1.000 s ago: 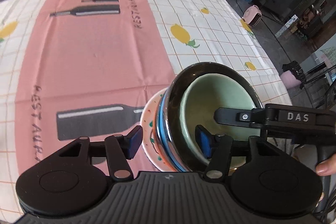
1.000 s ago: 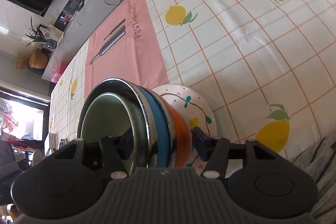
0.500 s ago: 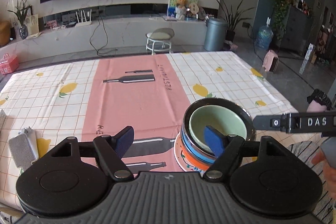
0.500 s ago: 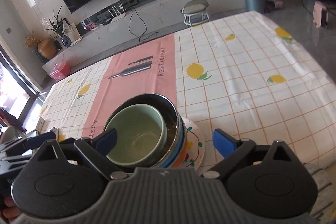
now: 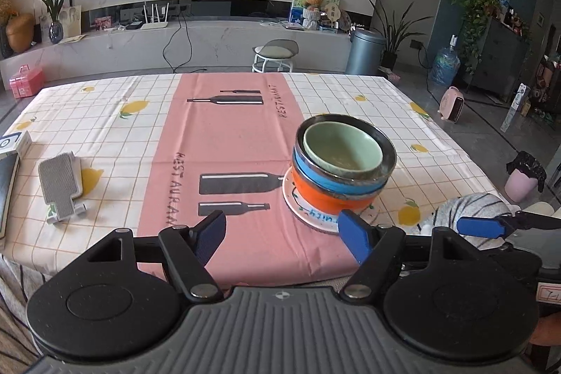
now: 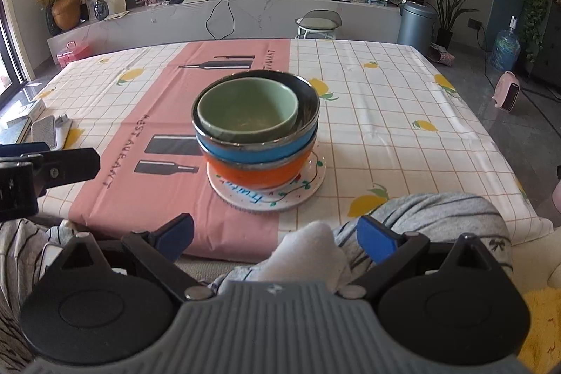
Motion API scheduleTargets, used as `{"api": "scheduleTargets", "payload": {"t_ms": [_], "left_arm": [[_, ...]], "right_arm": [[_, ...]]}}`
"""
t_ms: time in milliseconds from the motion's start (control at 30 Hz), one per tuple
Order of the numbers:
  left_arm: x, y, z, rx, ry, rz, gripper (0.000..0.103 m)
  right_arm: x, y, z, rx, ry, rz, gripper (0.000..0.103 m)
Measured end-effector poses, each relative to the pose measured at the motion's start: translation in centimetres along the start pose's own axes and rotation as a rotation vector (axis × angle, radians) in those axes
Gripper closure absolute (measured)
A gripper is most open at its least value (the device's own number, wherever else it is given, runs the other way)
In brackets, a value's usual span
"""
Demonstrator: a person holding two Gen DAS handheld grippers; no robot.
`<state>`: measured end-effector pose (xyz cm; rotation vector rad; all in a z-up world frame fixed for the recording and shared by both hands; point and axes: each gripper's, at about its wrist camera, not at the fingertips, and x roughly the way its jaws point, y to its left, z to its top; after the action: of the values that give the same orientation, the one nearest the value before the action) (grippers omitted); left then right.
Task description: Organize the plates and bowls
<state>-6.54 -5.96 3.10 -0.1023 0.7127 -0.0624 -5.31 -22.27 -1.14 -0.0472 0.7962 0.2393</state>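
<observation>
A stack of bowls stands on a white patterned plate [image 5: 315,216] [image 6: 301,188] near the table's front edge: an orange bowl [image 5: 322,195] [image 6: 252,172] at the bottom, a blue bowl [image 5: 326,179] [image 6: 252,151] on it, a dark steel bowl [image 6: 308,100] above, and a pale green bowl [image 5: 342,146] [image 6: 247,109] inside the top. My left gripper [image 5: 284,239] is open and empty, pulled back in front of the stack. My right gripper [image 6: 277,235] is open and empty, behind the table's front edge above my lap.
The table has a checked lemon cloth with a pink runner [image 5: 228,142]. A grey phone stand [image 5: 59,184] and a white box [image 5: 14,142] lie at the table's left side. My knees in striped cloth [image 6: 420,216] sit below the front edge.
Both grippers have drawn back from the stack toward me and levelled out. One second ago they were right at the bowls, the right one astride their rims; now both are apart from it.
</observation>
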Motion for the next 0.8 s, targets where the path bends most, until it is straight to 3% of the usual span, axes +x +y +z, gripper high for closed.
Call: {"api": "scheduleTargets", "payload": {"t_ms": [333,800], "left_arm": [[-0.1,-1.3,-1.7,0.022,0.016,0.016,0.017],[0.3,-1.2,-2.1,0.009,0.036,0.041,0.016]], "right_arm": [[0.0,1.5,-1.0,-0.011,0.025,0.045,0.006],[0.2,2.0,-1.2,-0.030,0.025,0.031,0.006]]}}
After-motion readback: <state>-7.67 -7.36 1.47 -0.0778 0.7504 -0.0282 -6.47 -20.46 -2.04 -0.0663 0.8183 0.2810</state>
